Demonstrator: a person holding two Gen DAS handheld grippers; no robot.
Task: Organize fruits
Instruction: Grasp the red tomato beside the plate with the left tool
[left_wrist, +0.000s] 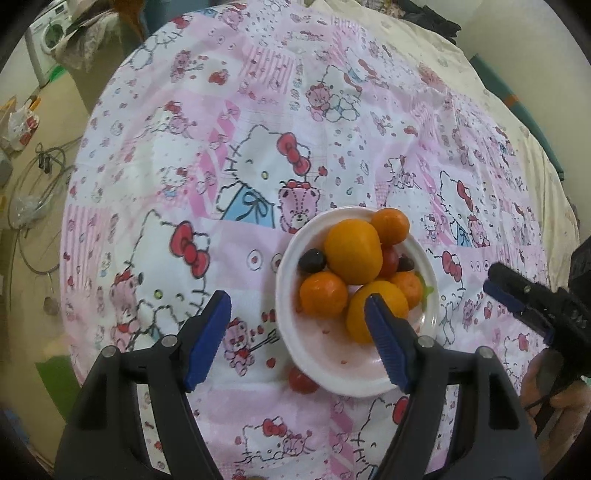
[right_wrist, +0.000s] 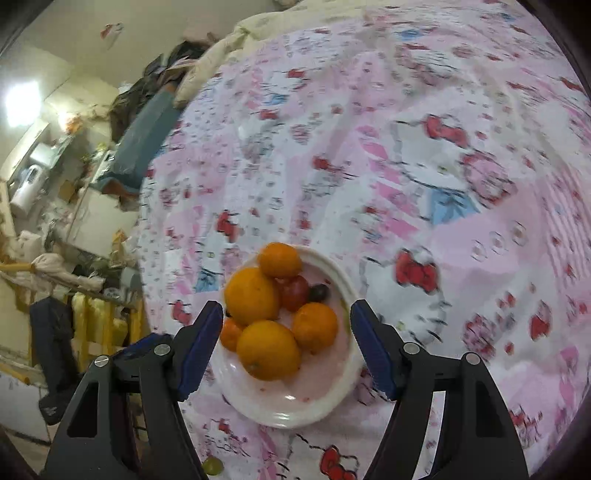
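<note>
Both grippers, left (left_wrist: 299, 336) and right (right_wrist: 286, 349), are hanging wide open, empty. Tomato (left_wrist: 302, 382) is lying beside the bowl (left_wrist: 332, 376); nudging could roll it away.

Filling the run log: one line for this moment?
left gripper: open, empty | right gripper: open, empty | round white plate: piled fruit | small red tomato: on cloth

Fruits (left_wrist: 354, 251) heaped in the plate (left_wrist: 332, 365) on the tablecloth (left_wrist: 258, 110), one tomato (left_wrist: 301, 382) just beside its rim

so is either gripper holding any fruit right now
No. The left gripper and right gripper are both open and empty, above the plate.
</note>
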